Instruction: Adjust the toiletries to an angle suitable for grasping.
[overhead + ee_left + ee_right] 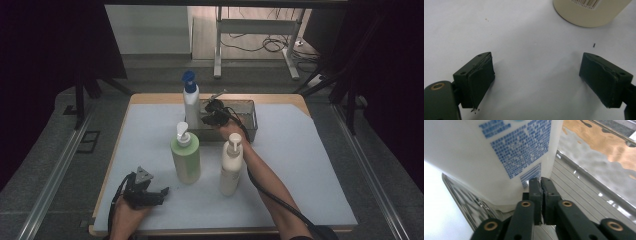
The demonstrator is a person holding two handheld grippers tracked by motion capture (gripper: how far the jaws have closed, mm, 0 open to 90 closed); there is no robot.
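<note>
The white bottle [191, 106] with the blue cap was stood in the metal tray [250, 120]. The right gripper [210, 116] was pressed together just beside it, holding nothing. The left gripper [161, 192] was spread wide and rested on the surface [310, 165].

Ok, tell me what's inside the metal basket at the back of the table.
The white bottle with the blue cap stands in the metal basket at its left end, with the shut right hand-held gripper beside it. The gripper and hand cover part of the floor.
</note>
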